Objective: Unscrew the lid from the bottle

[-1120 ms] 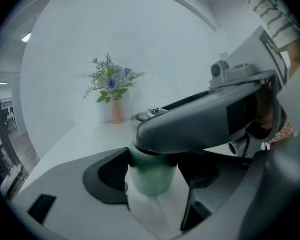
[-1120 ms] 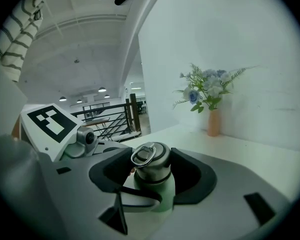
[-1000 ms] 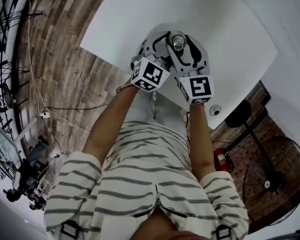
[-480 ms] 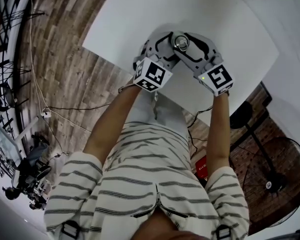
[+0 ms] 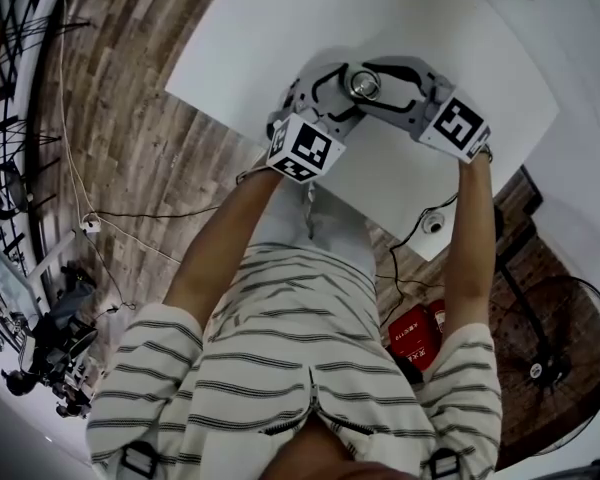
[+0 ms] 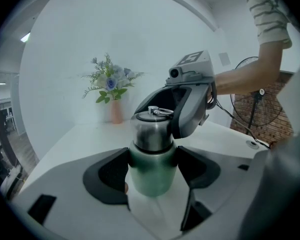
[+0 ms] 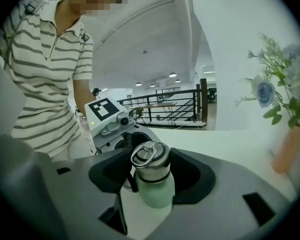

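A pale green bottle (image 6: 151,171) with a steel lid (image 6: 151,129) stands upright on the white table (image 5: 280,38). My left gripper (image 6: 152,166) is shut on the green body, a dark pad pressed on either side. My right gripper (image 7: 151,165) reaches in from the right and is shut on the steel lid (image 7: 151,164), above the green body (image 7: 156,195). The lid's ring handle (image 7: 142,155) lies on top. From above, the lid (image 5: 361,84) shows between both grippers. The left gripper's marker cube (image 5: 305,149) is near the table edge, the right one's (image 5: 459,123) further right.
A pink vase of blue flowers (image 6: 113,109) stands on the table beyond the bottle, also at the right gripper view's right edge (image 7: 286,149). The table's near edge runs just below the grippers. On the floor are a red object (image 5: 412,333), cables and a fan (image 5: 540,358).
The right gripper has swung counterclockwise round the lid, its marker cube going from near my body out to the right. The left gripper and the bottle's body have stayed put.
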Tool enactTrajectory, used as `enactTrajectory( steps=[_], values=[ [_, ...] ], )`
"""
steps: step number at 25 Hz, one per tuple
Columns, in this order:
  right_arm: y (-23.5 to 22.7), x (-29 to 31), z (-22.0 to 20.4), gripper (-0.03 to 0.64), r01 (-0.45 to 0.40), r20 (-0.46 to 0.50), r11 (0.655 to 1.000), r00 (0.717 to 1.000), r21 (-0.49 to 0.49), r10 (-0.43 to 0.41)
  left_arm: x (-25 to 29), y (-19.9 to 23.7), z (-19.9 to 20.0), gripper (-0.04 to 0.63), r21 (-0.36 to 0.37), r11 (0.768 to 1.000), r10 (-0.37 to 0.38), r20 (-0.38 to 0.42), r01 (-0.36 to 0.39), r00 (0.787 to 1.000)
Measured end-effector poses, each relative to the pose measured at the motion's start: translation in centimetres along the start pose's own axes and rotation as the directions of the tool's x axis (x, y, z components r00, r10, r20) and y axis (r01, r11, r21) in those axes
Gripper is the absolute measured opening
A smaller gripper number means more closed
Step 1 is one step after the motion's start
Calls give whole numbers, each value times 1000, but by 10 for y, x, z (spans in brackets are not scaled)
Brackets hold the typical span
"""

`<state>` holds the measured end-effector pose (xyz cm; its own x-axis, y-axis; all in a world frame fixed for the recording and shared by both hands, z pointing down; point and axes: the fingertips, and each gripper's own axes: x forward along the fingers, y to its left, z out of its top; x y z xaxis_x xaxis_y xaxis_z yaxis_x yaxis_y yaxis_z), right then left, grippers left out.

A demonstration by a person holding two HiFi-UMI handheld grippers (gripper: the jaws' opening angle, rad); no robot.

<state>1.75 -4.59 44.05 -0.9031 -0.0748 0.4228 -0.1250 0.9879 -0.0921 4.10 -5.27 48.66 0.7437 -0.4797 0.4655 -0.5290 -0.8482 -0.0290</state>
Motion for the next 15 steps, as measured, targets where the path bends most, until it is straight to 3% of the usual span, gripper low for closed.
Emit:
enactTrajectory(
  steps=[5, 9, 12, 15],
  values=[
    [0, 1, 0, 250, 15, 3, 1000, 1000, 19, -15, -1, 0, -1, 307, 0, 1000, -2, -1, 2, 1000],
    [-2, -7, 14, 288, 81, 149, 986, 983, 144, -103, 0, -1, -2, 307, 0, 1000, 1, -3, -1, 1000],
    [-7, -15, 12, 327, 269, 167, 939, 937, 215, -307, 0, -1, -2, 308, -2, 1000, 2, -2, -2, 1000],
    [-8, -23, 3, 327, 468, 143, 820, 833, 330, -534, -1, 0, -1, 308, -5, 1000, 6, -5, -6, 1000]
  ],
)
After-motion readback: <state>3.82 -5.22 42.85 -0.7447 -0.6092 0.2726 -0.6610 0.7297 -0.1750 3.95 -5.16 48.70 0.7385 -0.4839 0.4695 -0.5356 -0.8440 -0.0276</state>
